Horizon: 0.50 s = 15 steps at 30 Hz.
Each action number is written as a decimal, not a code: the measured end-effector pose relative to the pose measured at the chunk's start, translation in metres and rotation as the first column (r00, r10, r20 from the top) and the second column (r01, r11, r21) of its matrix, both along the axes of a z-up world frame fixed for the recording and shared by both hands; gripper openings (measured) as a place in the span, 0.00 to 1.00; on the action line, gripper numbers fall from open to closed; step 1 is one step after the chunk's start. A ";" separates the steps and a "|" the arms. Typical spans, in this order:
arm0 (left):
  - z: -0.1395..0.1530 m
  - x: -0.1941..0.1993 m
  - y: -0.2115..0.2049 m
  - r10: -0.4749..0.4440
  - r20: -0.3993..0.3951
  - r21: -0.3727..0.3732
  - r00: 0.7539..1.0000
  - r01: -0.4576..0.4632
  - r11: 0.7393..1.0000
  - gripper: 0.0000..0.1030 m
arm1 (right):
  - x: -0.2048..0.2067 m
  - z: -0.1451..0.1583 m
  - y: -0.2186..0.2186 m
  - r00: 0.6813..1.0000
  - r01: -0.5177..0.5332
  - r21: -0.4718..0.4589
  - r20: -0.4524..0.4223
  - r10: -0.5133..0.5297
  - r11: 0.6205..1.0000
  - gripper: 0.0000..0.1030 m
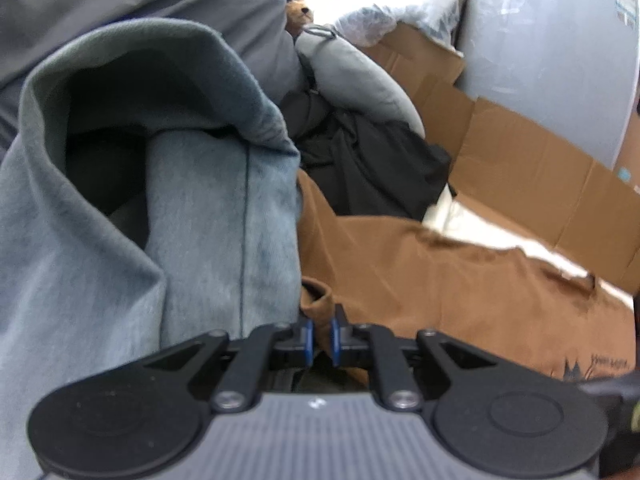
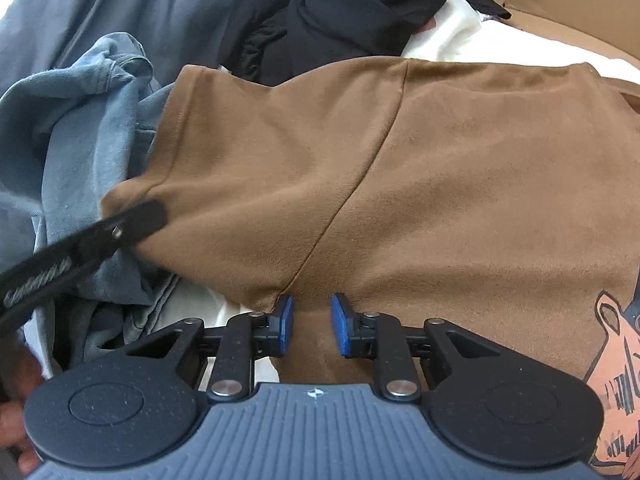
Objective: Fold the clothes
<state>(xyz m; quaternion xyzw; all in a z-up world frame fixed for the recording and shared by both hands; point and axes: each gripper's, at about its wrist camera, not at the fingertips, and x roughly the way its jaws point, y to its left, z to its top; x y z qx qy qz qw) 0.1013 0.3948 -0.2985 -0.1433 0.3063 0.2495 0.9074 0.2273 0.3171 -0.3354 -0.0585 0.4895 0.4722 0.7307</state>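
The brown T-shirt [image 2: 400,168] is lying spread beside the grey-blue garment [image 2: 80,128]; the left tool [image 1: 320,334] is pinching its sleeve edge, while the right tool [image 2: 311,322] is straddling its hem, unclenched, needing to close before folding

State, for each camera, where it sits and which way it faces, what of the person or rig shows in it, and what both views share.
Left wrist: on the left gripper, angled down over a blue-grey garment and cardboard; its fingers sit at a fold of the brown T-shirt.
Right wrist: on the right gripper, angled down at the brown T-shirt, fabric between its parted fingers; the left gripper's finger enters from the left.
Shared: the brown T-shirt, blue-grey garment, black garment.
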 end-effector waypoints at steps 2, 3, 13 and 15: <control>0.007 -0.002 -0.007 -0.008 -0.025 0.037 1.000 0.009 0.999 0.15 | -0.002 0.000 0.000 1.000 -0.008 -0.004 0.011 0.008 1.000 0.27; 0.011 -0.003 -0.011 -0.012 -0.034 0.058 0.999 0.014 0.998 0.16 | -0.004 0.000 0.001 1.000 -0.011 -0.007 0.016 0.011 1.000 0.27; 0.069 0.010 -0.009 -0.129 -0.008 0.171 0.992 0.128 0.977 0.24 | -0.003 0.000 0.001 1.000 -0.012 -0.013 0.000 0.012 1.000 0.27; 0.071 0.032 -0.002 -0.198 -0.020 0.130 0.980 0.199 0.971 0.26 | -0.003 0.000 0.000 1.000 -0.005 -0.009 -0.011 0.005 1.000 0.27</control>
